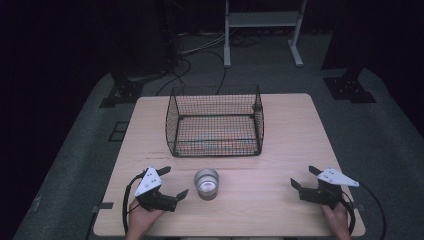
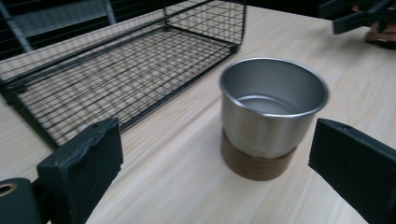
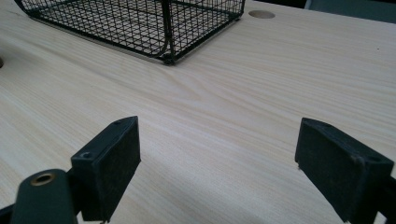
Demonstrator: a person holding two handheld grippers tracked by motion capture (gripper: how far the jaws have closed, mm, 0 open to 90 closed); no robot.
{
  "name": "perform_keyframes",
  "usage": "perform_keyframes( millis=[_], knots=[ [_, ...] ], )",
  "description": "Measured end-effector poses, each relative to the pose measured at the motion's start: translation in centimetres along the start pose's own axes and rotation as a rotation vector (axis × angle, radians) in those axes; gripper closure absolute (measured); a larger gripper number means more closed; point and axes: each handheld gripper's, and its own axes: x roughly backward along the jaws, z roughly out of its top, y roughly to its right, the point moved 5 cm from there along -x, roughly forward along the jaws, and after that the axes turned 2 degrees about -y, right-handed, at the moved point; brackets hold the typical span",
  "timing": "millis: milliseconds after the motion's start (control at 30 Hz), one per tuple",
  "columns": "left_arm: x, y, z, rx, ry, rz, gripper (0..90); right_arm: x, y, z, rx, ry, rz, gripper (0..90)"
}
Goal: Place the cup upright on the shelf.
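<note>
A small steel cup [image 1: 206, 182] on a brown round base stands upright on the wooden table [image 1: 295, 135], near its front edge. In the left gripper view the cup [image 2: 273, 107] looks hollow, with nothing inside. My left gripper [image 1: 175, 182] is open just left of the cup, and the cup sits ahead of its wide-apart jaws [image 2: 217, 140], nearer the right one. My right gripper [image 1: 303, 177] is open at the front right, with bare wood between its jaws [image 3: 219, 135]. A black wire basket [image 1: 215, 122] stands behind the cup, its front side open.
The basket [image 2: 116, 70] reaches almost to the cup's left in the left gripper view; its corner [image 3: 166, 56] lies ahead of the right gripper. A round hole [image 3: 261, 14] marks the tabletop. Beyond the table stand a white frame [image 1: 262, 30] and floor cables [image 1: 200, 50].
</note>
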Motion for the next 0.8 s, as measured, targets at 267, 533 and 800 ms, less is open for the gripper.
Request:
perform_keyframes(
  millis=[267,533,800],
  knots=[
    [-0.4,0.7,0.3,-0.016,-0.005,-0.034,1.4,0.0,0.0,0.0,0.001,-0.001,0.001,13.5],
    [-1.1,1.6,0.7,-0.041,-0.023,-0.087,1.4,0.0,0.0,0.0,0.002,0.001,0.003,13.5],
    [-2.1,2.2,0.9,-0.066,-0.055,-0.117,1.4,0.0,0.0,0.0,0.005,0.001,0.004,13.4]
  ],
)
